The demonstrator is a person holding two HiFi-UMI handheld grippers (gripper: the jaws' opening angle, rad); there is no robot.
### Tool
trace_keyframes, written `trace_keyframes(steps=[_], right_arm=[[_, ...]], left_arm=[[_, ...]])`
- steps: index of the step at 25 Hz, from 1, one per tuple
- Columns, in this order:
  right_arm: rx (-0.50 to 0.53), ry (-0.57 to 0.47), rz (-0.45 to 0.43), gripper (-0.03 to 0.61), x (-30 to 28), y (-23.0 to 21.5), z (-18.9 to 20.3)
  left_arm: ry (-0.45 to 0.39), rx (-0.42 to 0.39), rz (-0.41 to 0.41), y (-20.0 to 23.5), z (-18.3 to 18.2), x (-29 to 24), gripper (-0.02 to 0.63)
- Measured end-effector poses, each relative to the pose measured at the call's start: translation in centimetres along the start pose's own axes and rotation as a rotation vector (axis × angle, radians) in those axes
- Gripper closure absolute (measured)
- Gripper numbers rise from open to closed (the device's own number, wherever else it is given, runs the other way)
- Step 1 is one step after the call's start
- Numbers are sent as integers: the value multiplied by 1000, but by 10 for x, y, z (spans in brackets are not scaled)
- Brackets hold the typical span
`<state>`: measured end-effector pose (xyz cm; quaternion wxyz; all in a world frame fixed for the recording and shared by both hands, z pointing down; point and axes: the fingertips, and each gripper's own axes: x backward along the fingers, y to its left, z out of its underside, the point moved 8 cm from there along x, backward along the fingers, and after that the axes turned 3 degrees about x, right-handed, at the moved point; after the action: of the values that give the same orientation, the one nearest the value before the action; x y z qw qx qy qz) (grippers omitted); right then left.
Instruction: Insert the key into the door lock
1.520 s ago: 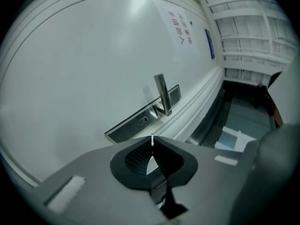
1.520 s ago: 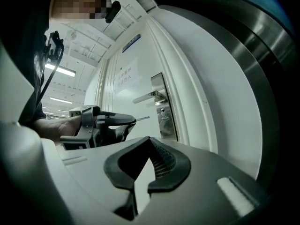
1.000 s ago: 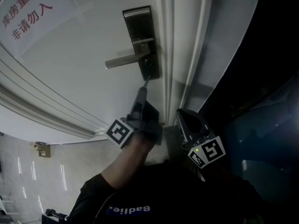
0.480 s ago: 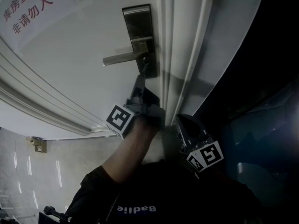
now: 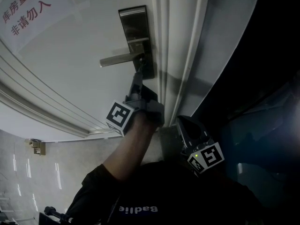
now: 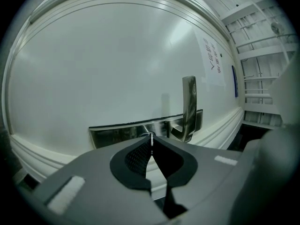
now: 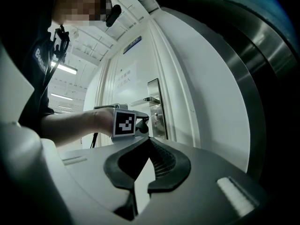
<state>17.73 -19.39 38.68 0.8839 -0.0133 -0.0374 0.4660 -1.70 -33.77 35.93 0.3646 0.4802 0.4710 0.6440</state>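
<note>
**Item 1. Left gripper** (image 6: 151, 138): the jaws are drawn together on the key (image 6: 151, 135). The key is a thin metal sliver nipped edge-on between the pad tips and projects just ahead of them. The gripper is tilted a little upward and aimed at the door (image 5: 70, 83).

**Item 2. Door lock** (image 5: 136, 36): a dark metal plate directly ahead of the left gripper's tips. The front end of the key sits against the plate, just under the root of the lever handle (image 5: 117, 59). Whether the key has entered the keyhole cannot be told.

**Item 3. Lever handle:** it springs from the plate just beyond the key and runs off to one side of the left gripper's line.

**Item 4. Right gripper** (image 7: 149, 141): the jaws are together at the tips with nothing between them. It is held behind and to the right of the left gripper, well short of the door, and points toward the lock.

**Item 5. Door:** white, with raised mouldings. A paper notice (image 5: 28, 8) in red characters is fixed to it, farther from the left gripper than the handle's free end.

**Item 6. Forearm** (image 5: 129, 153): bare, directly behind the left gripper.
</note>
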Motion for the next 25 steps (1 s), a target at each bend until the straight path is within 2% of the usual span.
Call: trace_keyframes(steps=[25], right_arm=[[-31,40,13,575,7,-6,9]], left_arm=[[1,-47,10,0,8,-7,588]])
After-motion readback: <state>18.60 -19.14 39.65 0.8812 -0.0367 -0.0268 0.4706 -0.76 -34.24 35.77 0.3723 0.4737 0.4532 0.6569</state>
